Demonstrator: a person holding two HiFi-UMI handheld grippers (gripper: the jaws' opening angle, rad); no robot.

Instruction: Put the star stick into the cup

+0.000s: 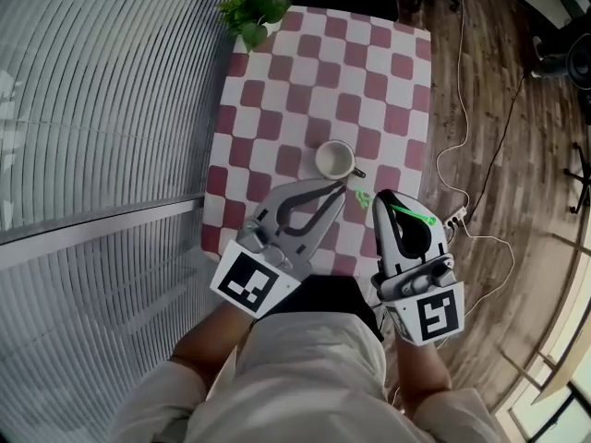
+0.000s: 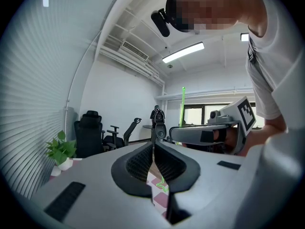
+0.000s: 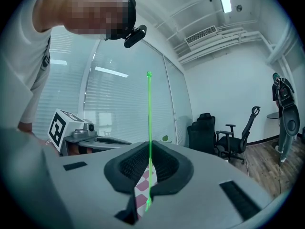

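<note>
Looking down through the head camera, I see the right gripper point(image 1: 381, 201) clamped on the star stick point(image 1: 409, 214). The thin green shaft lies across the top of that gripper's body, and its star end point(image 1: 361, 197) pokes out just left of the jaw tips. In the right gripper view the jaws point(image 3: 148, 147) are pressed together on the shaft point(image 3: 148, 118). It stands nearly upright between the ribbed pads, rising well above them and running down below them towards the checkered cloth. So the stick is crosswise to the jaws, pinched partway along its length, with more of it showing above the grip than below. The left gripper point(image 1: 340, 190) holds nothing. Its own view shows the two jaws point(image 2: 153, 144) meeting at the tips with only a narrow slit behind them, through which I glimpse the green star outline and the cloth. That view also catches the shaft point(image 2: 182, 104) sticking up over the right gripper, just beside it. The cup point(image 1: 334, 160) stands upright on the red-and-white tablecloth point(image 1: 277, 90), just beyond the left gripper's tips. The star end is near the cup's handle side, outside the rim, between the two grippers' tips. I cannot tell how high it is above the cloth.
</note>
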